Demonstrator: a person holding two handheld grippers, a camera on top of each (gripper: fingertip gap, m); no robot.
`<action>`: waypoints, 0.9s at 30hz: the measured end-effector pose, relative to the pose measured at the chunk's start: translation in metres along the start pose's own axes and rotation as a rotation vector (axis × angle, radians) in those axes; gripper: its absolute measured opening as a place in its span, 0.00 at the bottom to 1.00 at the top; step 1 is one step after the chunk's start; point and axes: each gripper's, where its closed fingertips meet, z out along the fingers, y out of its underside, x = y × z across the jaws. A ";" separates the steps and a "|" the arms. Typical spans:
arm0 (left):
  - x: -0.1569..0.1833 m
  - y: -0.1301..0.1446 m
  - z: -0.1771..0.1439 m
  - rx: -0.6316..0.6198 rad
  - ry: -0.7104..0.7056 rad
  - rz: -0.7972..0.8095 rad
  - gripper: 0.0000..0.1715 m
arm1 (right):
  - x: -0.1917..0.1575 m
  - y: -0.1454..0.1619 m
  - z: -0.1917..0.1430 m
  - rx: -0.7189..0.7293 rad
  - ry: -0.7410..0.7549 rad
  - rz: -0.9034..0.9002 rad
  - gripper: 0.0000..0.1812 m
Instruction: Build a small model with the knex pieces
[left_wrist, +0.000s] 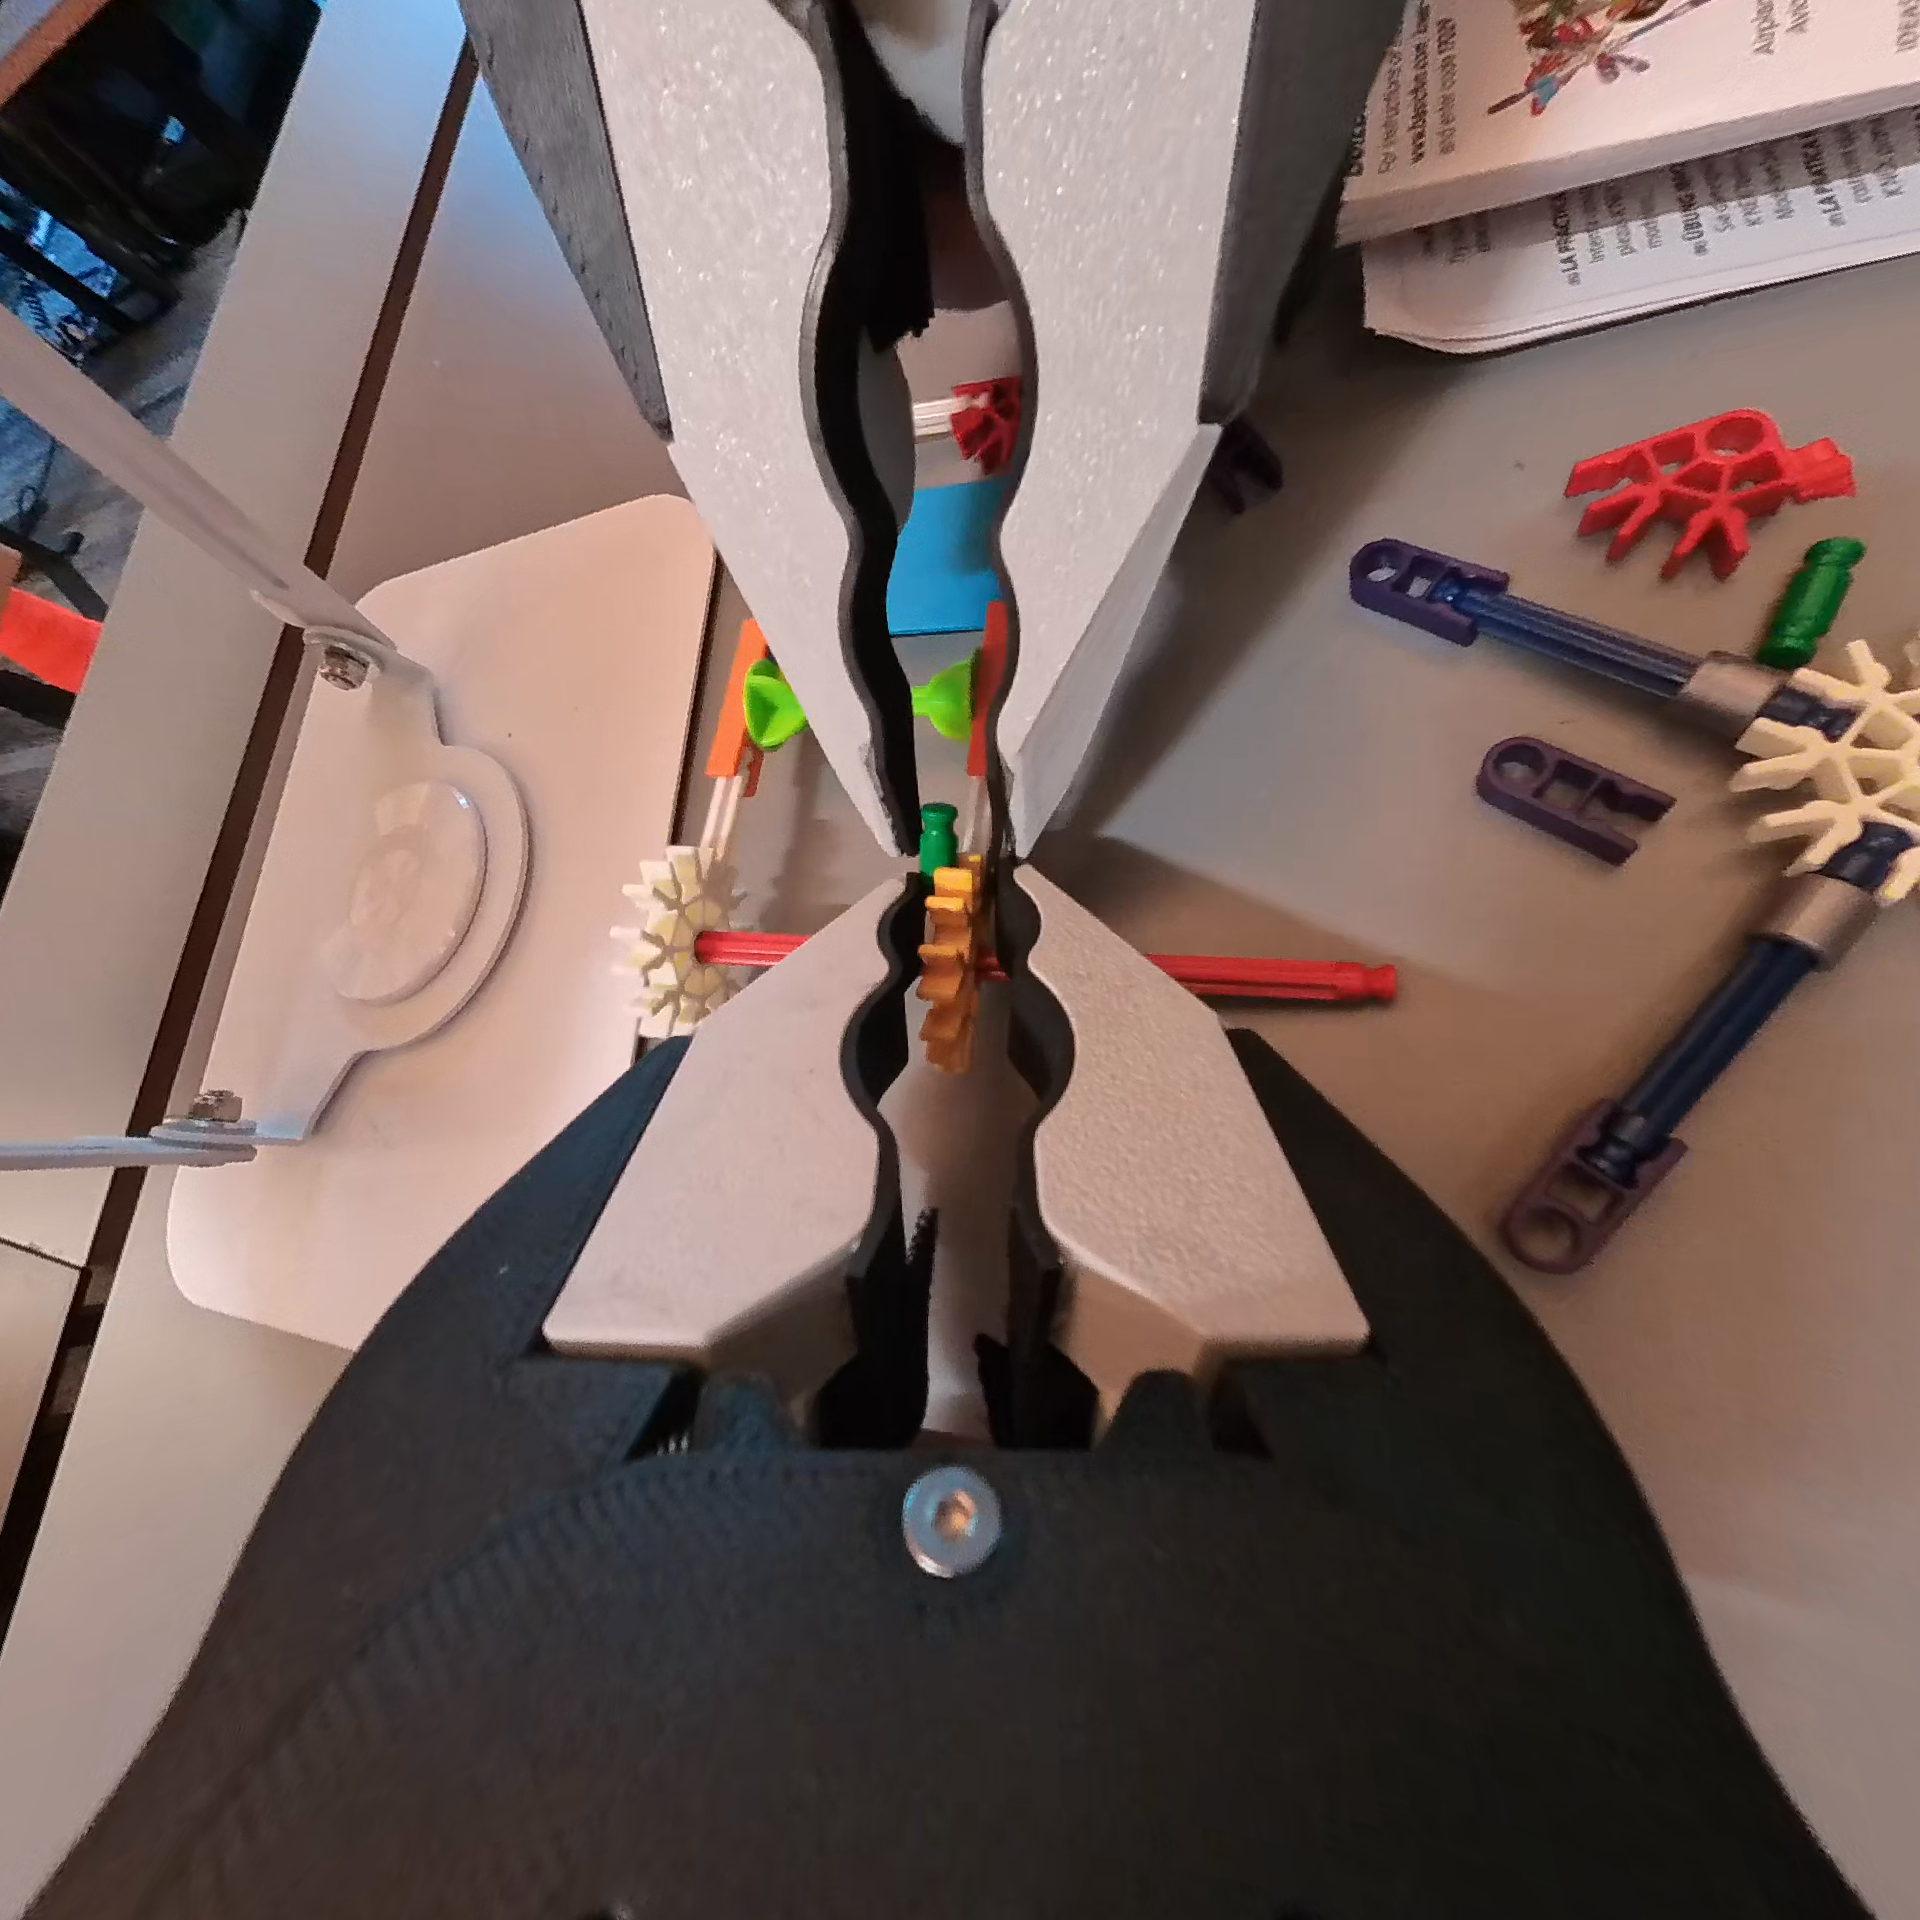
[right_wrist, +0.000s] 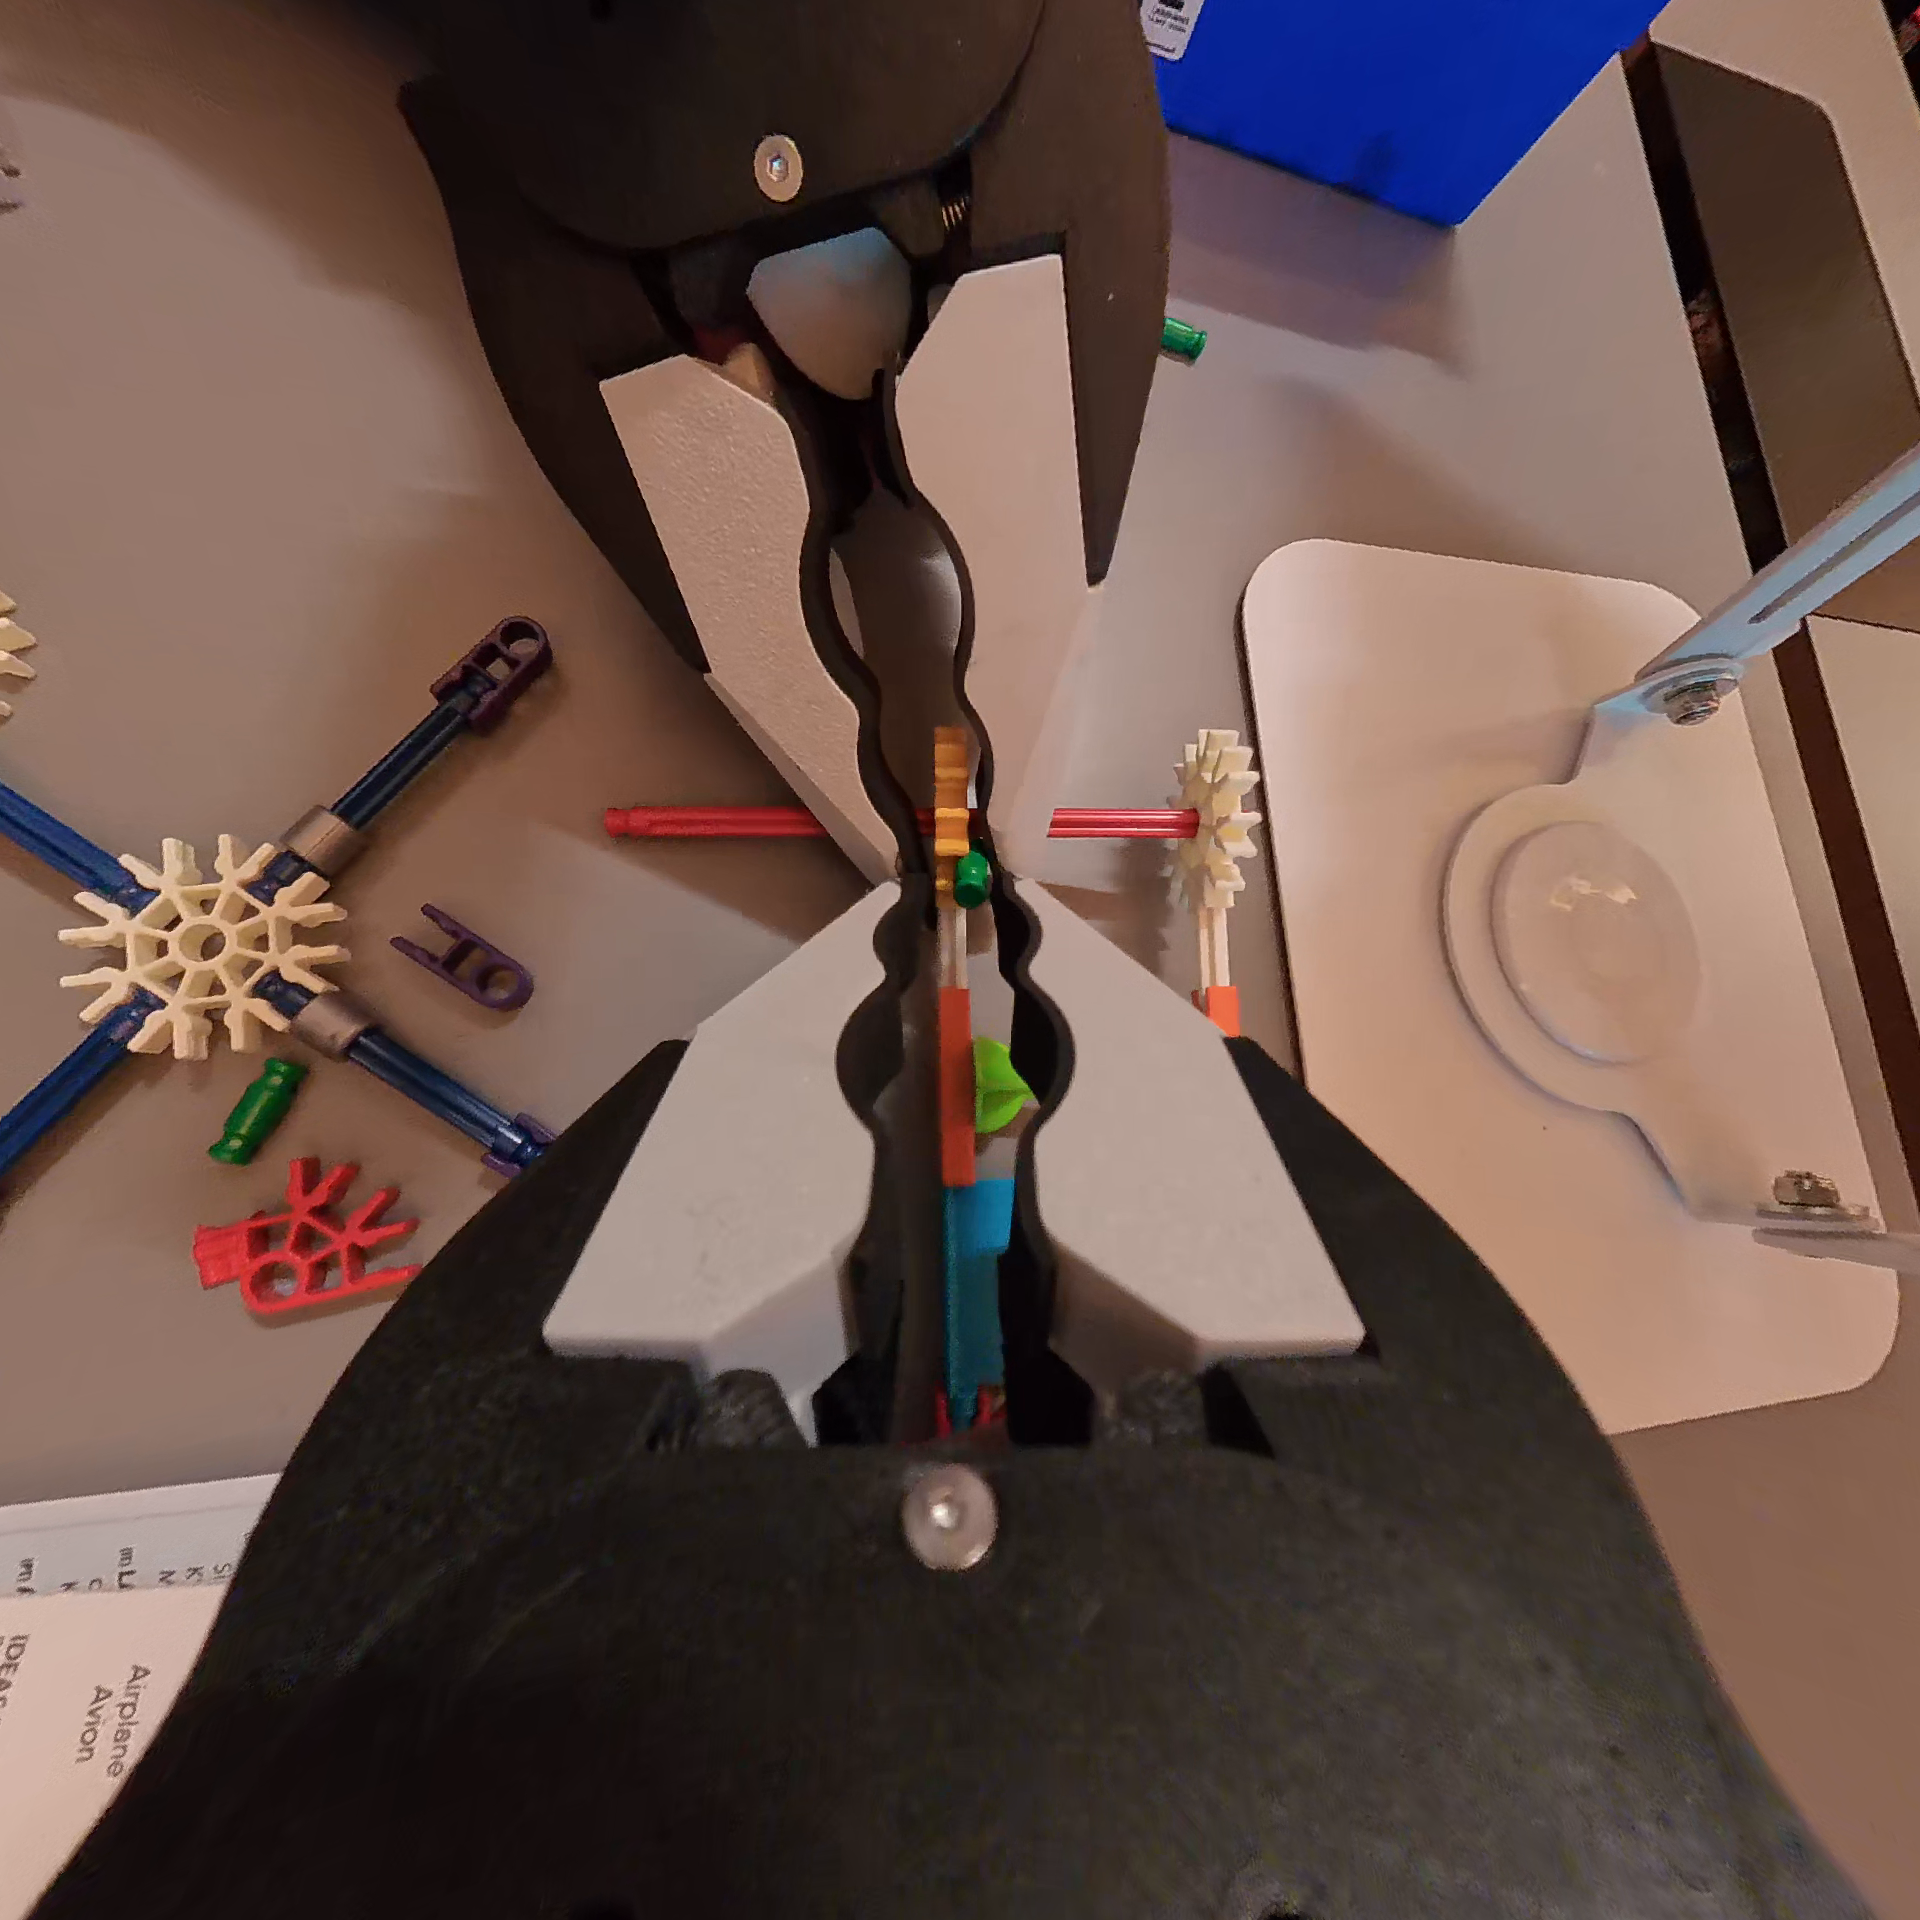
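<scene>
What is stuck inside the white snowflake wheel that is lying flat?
Blue rods plug into the white snowflake piece, crossing like an X. Grey sleeves sit on two of them, and purple clips cap two ends. The grey table beneath it is covered there.

Orange gear (left_wrist: 951, 971) on red rod (left_wrist: 1268, 979), cream snowflake connector (right_wrist: 203, 945), blue box (right_wrist: 1392, 94).

Left gripper (left_wrist: 958, 894) jaws clamp yellow gear (left_wrist: 951, 971) on red rod (left_wrist: 1262, 977).
</scene>
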 end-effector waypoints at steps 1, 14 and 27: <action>0.000 0.000 0.000 -0.002 0.001 0.000 0.06 | 0.000 0.000 0.000 0.006 -0.004 0.004 0.06; 0.003 -0.001 0.001 -0.002 0.005 0.023 0.07 | 0.000 -0.007 -0.009 0.052 -0.021 0.002 0.03; 0.004 -0.001 0.001 -0.001 0.011 0.027 0.07 | -0.003 -0.002 -0.001 0.042 -0.009 -0.012 0.04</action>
